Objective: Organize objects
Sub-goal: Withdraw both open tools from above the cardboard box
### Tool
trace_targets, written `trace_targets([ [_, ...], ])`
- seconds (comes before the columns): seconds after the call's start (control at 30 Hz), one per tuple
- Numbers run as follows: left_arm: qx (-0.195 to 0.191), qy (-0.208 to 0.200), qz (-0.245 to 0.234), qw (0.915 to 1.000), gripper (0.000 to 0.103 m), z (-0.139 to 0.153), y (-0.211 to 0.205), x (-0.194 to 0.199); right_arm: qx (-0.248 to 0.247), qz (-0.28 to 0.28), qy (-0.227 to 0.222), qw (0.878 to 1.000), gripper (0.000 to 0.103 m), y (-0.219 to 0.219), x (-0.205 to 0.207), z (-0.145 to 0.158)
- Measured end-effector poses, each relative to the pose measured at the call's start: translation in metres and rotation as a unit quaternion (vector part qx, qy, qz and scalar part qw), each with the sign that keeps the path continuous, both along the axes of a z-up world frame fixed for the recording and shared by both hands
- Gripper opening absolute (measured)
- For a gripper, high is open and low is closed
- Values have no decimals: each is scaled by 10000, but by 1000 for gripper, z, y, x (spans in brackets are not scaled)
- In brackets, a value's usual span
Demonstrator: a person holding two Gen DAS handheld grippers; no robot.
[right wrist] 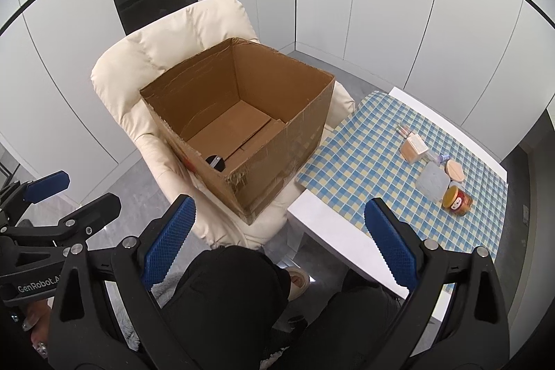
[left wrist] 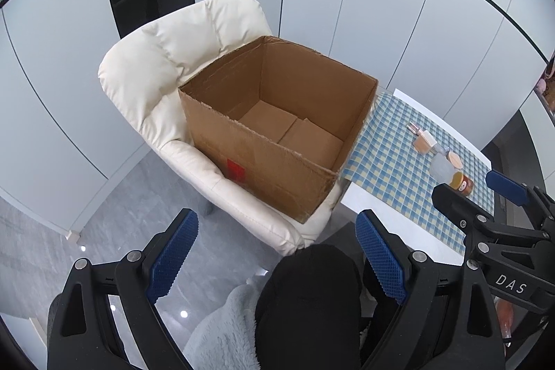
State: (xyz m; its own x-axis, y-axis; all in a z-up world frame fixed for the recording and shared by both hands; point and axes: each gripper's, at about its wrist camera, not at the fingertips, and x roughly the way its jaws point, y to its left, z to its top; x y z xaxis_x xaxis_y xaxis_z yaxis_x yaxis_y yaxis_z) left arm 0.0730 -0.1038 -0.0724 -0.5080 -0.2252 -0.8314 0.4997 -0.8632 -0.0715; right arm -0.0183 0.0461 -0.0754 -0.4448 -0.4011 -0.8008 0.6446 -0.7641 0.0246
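An open cardboard box stands on a cream armchair. In the right wrist view a small black object lies in the box's near corner. On the checkered tablecloth lie an orange-lidded jar, a translucent container, a peach lid and a beige box. My left gripper hangs open short of the box, with nothing between its pads. My right gripper is open too, beside the table's near corner.
The white table stands right of the chair, its corner close to the right gripper. A person's black-clad knees and a fluffy grey garment are below both grippers. White cabinet doors form the background, over a grey tiled floor.
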Motion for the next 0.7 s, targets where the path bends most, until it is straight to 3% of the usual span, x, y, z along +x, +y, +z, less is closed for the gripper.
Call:
trace_targets([
  [0.7, -26, 131, -221, 9997, 93, 8, 25, 50, 60, 34, 26, 10000, 100, 29, 57, 5],
])
